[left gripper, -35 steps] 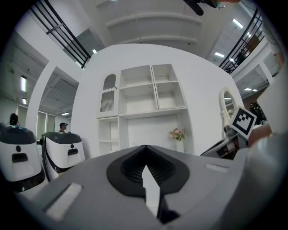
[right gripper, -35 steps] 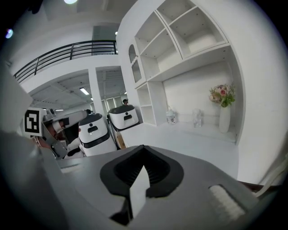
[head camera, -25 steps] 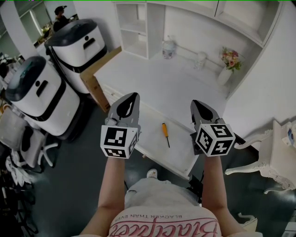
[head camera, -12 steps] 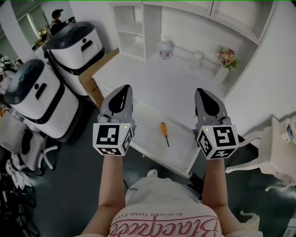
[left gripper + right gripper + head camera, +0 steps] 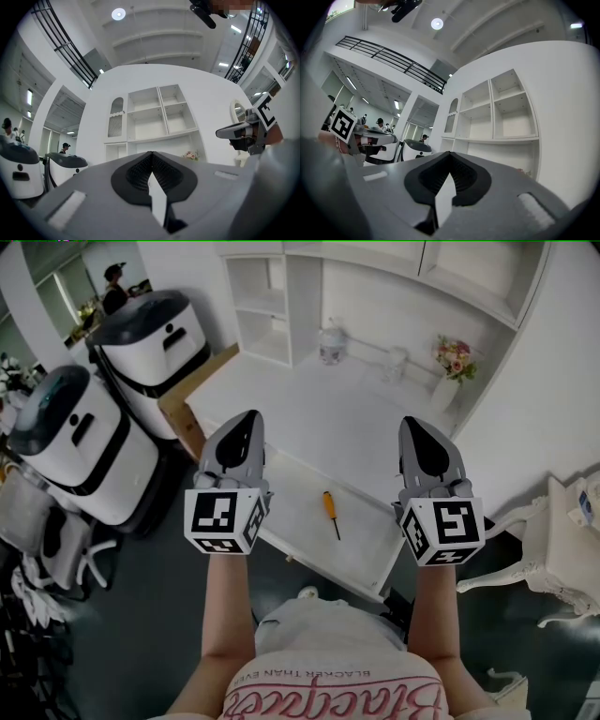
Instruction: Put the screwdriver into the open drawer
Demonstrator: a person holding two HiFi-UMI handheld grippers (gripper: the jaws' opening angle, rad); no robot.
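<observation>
The screwdriver (image 5: 330, 513), with an orange handle and a dark shaft, lies loose inside the white open drawer (image 5: 367, 559) pulled out from the desk front. Both grippers hover above the drawer, pointing away from me over the desk top. My left gripper (image 5: 242, 418) is left of the screwdriver, its jaws shut with nothing in them; its tips (image 5: 151, 154) meet in the left gripper view. My right gripper (image 5: 415, 424) is right of the screwdriver, also shut and empty, its tips (image 5: 450, 153) closed in the right gripper view. Neither touches the screwdriver.
The white desk top (image 5: 319, 409) carries two jars (image 5: 330, 338) and a flower vase (image 5: 453, 367) at the back, under open shelves (image 5: 272, 296). Two white machines with black lids (image 5: 66, 442) and a cardboard panel (image 5: 183, 404) stand at left. A white ornate table (image 5: 562, 559) stands right.
Both grippers have risen above the drawer, and the right one has rolled so its marker cube faces me squarely. The screwdriver has stayed in the drawer.
</observation>
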